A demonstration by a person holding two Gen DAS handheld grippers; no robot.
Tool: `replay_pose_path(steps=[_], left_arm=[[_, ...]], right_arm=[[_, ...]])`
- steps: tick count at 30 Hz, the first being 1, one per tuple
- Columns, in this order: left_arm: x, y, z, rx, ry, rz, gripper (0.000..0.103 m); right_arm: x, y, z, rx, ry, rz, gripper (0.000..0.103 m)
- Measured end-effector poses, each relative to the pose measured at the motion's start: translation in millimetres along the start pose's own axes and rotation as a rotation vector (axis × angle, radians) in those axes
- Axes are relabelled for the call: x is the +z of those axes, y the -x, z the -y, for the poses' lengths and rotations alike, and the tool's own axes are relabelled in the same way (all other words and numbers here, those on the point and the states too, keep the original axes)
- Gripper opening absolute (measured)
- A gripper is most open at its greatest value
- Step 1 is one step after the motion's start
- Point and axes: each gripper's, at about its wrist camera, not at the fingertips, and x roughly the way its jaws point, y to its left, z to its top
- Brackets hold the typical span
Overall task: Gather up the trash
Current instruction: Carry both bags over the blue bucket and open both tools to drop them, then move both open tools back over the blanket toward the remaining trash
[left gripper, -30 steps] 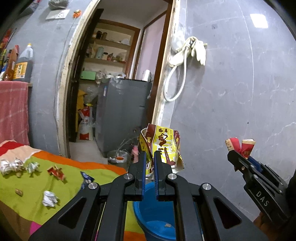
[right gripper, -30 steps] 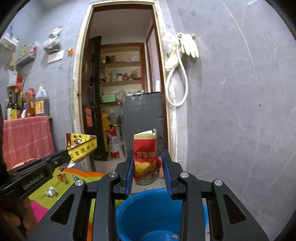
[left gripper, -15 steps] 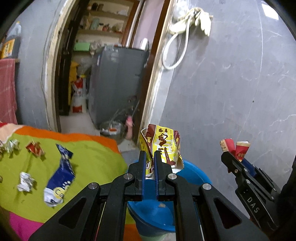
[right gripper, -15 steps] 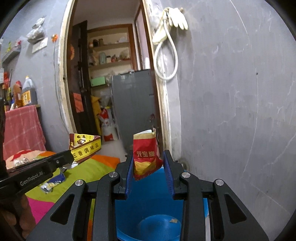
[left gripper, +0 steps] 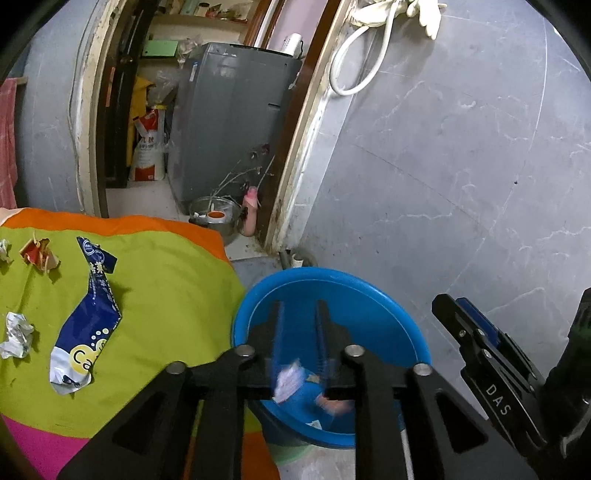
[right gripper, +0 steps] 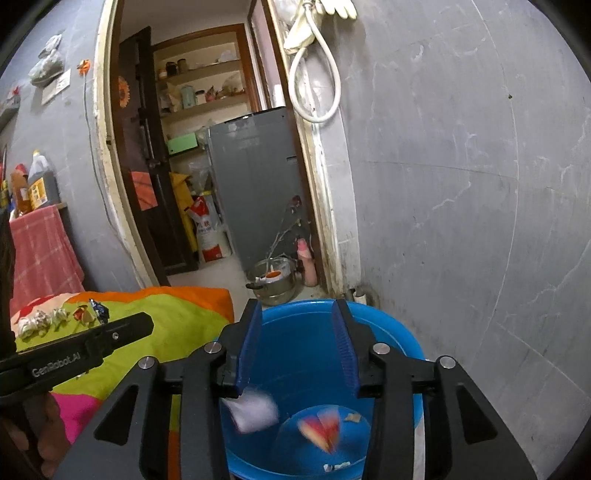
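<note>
Right wrist view: the right gripper (right gripper: 297, 343) is seen with jaws wide over the round blue plastic bucket (right gripper: 402, 339), where blurred wrappers (right gripper: 321, 430) are dropping. The left gripper (left gripper: 299, 332) is also parted and empty. Left to be collected on the green cloth surface (left gripper: 166, 295): a long blue snack packet (left gripper: 88, 317), a crumpled white paper (left gripper: 16, 334) and small scraps (left gripper: 37, 253).

Lived-in home interior: grey marbled wall (right gripper: 461, 184), open doorway to a pantry with stocked shelves (right gripper: 201, 74), grey appliance (right gripper: 255, 177), rubber gloves (right gripper: 332, 7) hung up, bright cloth (left gripper: 155, 295) on table.
</note>
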Motion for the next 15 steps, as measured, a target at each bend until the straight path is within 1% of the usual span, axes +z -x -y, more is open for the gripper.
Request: replay_pose_path(steps=[2, 5, 7, 8, 10, 11, 12, 13, 14, 15], left_arm=[[-1, 4, 0, 0.0, 0.001, 0.016, 0.023], [1, 14, -2, 0.011, 0.001, 0.051, 0.032], [4, 24, -4, 0.022, 0.005, 0.08, 0.042], [5, 31, -6, 0.03, 0.011, 0.099, 0.045], [9, 42, -10, 0.044, 0.025, 0.13, 0.056], [11, 50, -13, 0.054, 0.033, 0.151, 0.059], [13, 56, -16, 0.062, 0.038, 0.165, 0.063], [15, 64, -19, 0.074, 0.043, 0.181, 0.07], [17, 72, -24, 0.09, 0.048, 0.197, 0.075], [18, 78, -27, 0.102, 0.051, 0.211, 0.084]], right_arm=[[1, 4, 2, 0.0, -0.004, 0.008, 0.039], [5, 10, 0, -0.003, -0.004, 0.032, 0.045], [9, 16, -2, -0.002, 0.0, 0.054, 0.049], [11, 20, -4, -0.002, 0.006, 0.067, 0.051], [16, 27, -8, 0.001, 0.013, 0.089, 0.054], [19, 32, -11, 0.005, 0.016, 0.102, 0.056], [22, 35, -14, 0.008, 0.018, 0.111, 0.062], [24, 40, -17, 0.012, 0.019, 0.124, 0.071], [26, 43, -19, 0.018, 0.021, 0.136, 0.074], [28, 48, -24, 0.025, 0.023, 0.152, 0.077]])
